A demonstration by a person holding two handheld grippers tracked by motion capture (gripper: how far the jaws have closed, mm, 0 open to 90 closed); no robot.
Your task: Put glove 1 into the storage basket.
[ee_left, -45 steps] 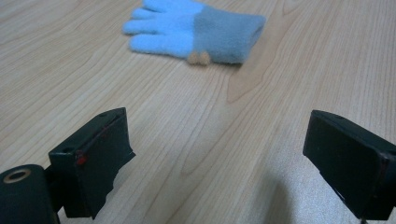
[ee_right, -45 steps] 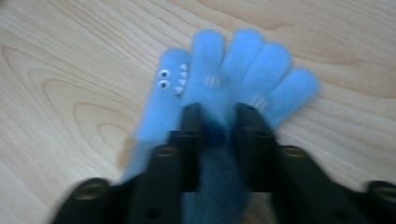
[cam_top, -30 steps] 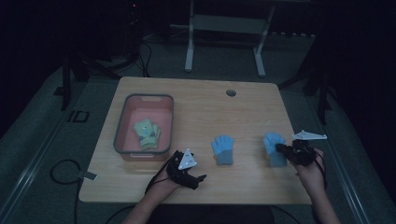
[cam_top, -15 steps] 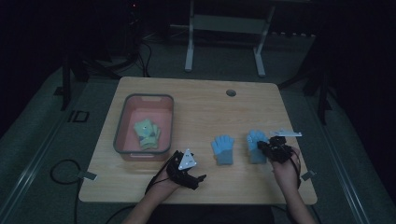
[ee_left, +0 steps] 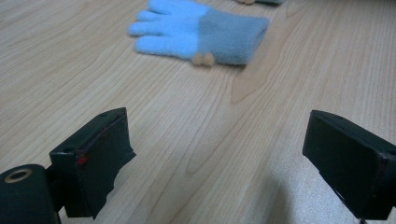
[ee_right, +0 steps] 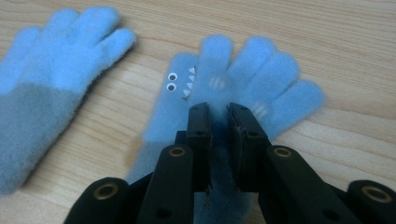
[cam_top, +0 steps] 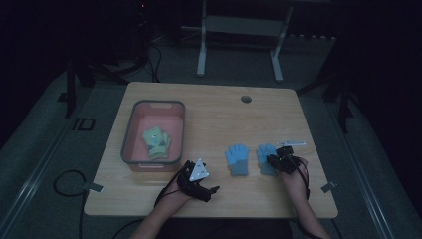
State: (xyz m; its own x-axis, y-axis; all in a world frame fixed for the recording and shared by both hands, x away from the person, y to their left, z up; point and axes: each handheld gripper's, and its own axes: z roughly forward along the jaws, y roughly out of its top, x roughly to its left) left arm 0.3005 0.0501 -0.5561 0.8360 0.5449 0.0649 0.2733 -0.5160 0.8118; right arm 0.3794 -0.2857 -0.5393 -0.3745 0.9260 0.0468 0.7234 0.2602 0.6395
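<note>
Pinching right blue glove (ee_right: 219,93), right gripper (ee_right: 219,109) jaws just easing; left gripper (ee_left: 219,154) jaws wide, empty.

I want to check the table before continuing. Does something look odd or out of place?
Nothing looks damaged or spilled. Two blue gloves lie flat, side by side: the left glove free, the right glove pinched by the right hand-held gripper. A greenish pair sits in the pink bin.

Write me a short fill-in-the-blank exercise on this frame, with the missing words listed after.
1. The right gripper is pinching a blue ____ with googly eyes.
2. The second blue glove lies to that glove's ____ in the high view.
3. The pale green gloves lie inside the pink ____.
4. The left gripper has its jaws ____.

Missing words: glove; left; bin; open
</note>
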